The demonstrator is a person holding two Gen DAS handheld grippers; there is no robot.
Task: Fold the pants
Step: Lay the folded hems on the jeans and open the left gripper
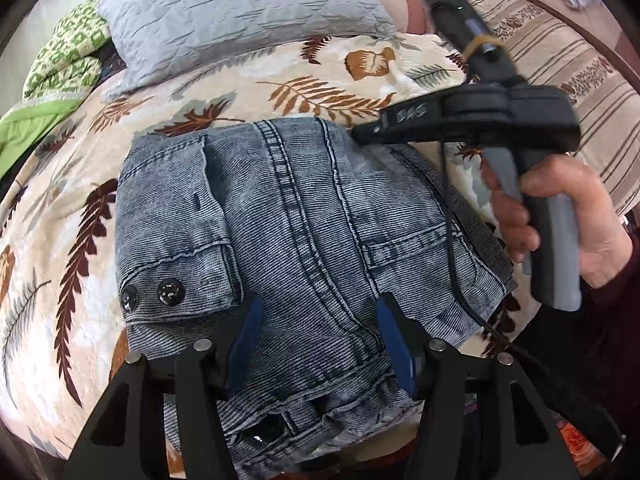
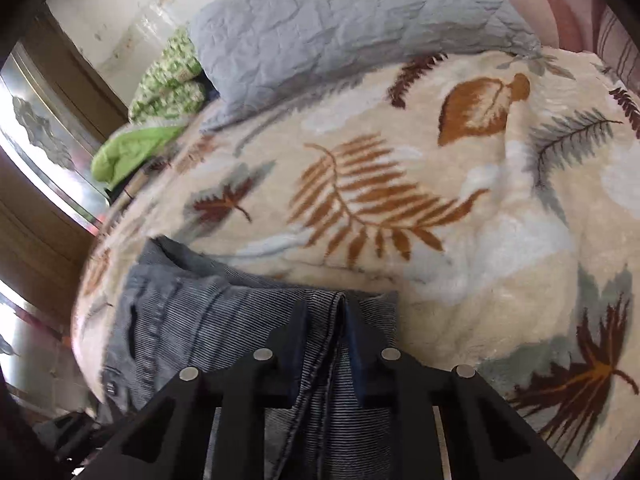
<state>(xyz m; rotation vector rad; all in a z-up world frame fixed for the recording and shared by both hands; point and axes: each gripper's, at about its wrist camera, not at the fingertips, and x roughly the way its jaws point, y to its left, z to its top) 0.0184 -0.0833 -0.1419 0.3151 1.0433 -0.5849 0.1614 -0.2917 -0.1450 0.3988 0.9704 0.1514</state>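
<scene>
Grey-blue denim pants (image 1: pixel 288 220) lie folded into a compact bundle on the leaf-print blanket (image 1: pixel 320 88). My left gripper (image 1: pixel 318 312) is open, its blue-padded fingers (image 1: pixel 246 340) spread just above the near edge of the pants. My right gripper (image 2: pixel 342 312) is shut on a fold of the pants (image 2: pixel 224 304) at their far right edge. It also shows in the left wrist view (image 1: pixel 368 134), held by a hand (image 1: pixel 560 216), its tip on the denim.
A grey quilted pillow (image 1: pixel 240 16) lies at the head of the bed, with a green patterned cloth (image 1: pixel 64 64) to its left. A striped sheet (image 1: pixel 560 64) lies at the right. A black cable (image 1: pixel 452 248) trails over the pants' right side.
</scene>
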